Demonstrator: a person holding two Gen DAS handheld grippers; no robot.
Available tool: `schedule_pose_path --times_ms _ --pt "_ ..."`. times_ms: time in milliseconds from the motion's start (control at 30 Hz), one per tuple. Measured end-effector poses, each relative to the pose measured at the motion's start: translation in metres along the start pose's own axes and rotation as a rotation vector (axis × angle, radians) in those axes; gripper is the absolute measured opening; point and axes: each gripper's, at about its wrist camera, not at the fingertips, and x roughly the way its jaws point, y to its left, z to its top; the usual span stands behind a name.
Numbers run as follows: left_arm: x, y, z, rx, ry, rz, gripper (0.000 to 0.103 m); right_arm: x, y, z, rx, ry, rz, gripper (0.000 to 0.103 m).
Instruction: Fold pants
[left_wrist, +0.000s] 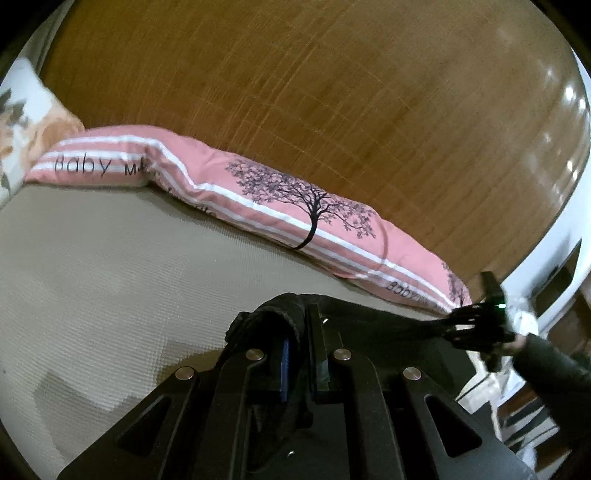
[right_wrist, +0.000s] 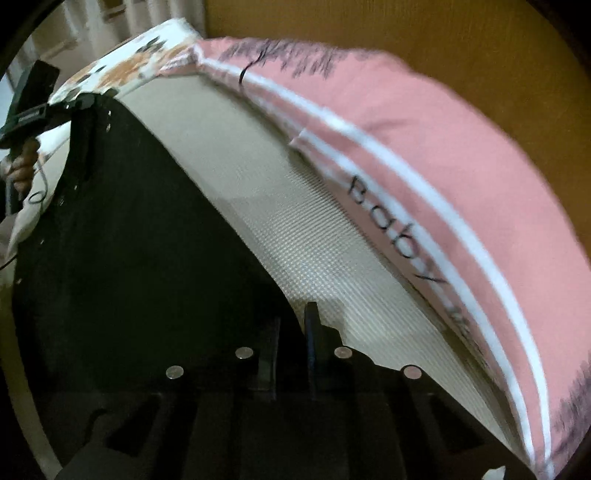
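Note:
The black pants (left_wrist: 388, 325) stretch in a taut band from my left gripper (left_wrist: 301, 321) to my right gripper (left_wrist: 454, 325). The left jaws are shut on a bunched edge of the cloth. In the right wrist view the pants (right_wrist: 129, 240) spread wide and dark over the left half, above the beige mattress (right_wrist: 295, 240). My right gripper (right_wrist: 291, 328) stands at the cloth's near edge with its fingers close together on the fabric. Far off at the top left, the left gripper (right_wrist: 88, 107) pinches the opposite corner, held by a hand (right_wrist: 22, 166).
A long pink striped pillow (left_wrist: 295, 206) with a tree print lies along the wooden headboard (left_wrist: 332, 92). A floral pillow (left_wrist: 22, 122) sits at the left. Bare beige mattress (left_wrist: 110, 258) spreads in front of the pillows. White furniture (left_wrist: 554, 266) stands at the right.

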Motion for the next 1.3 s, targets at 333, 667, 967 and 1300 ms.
schedule_pose_path --times_ms 333,667,967,1300 --pt "-0.067 -0.048 -0.022 0.175 -0.016 -0.037 0.008 -0.088 0.087 -0.056 0.148 -0.111 -0.349 0.007" --pt "-0.136 -0.068 -0.108 0.219 0.105 -0.068 0.009 -0.128 0.173 -0.158 0.313 -0.116 -0.339 0.006" --pt "-0.117 -0.038 -0.206 0.222 0.315 0.080 0.012 -0.077 0.197 -0.213 0.414 -0.021 -0.279 0.006" --pt "-0.126 -0.039 -0.215 0.148 0.362 0.194 0.055 -0.086 0.188 -0.228 0.607 -0.080 -0.225 0.035"
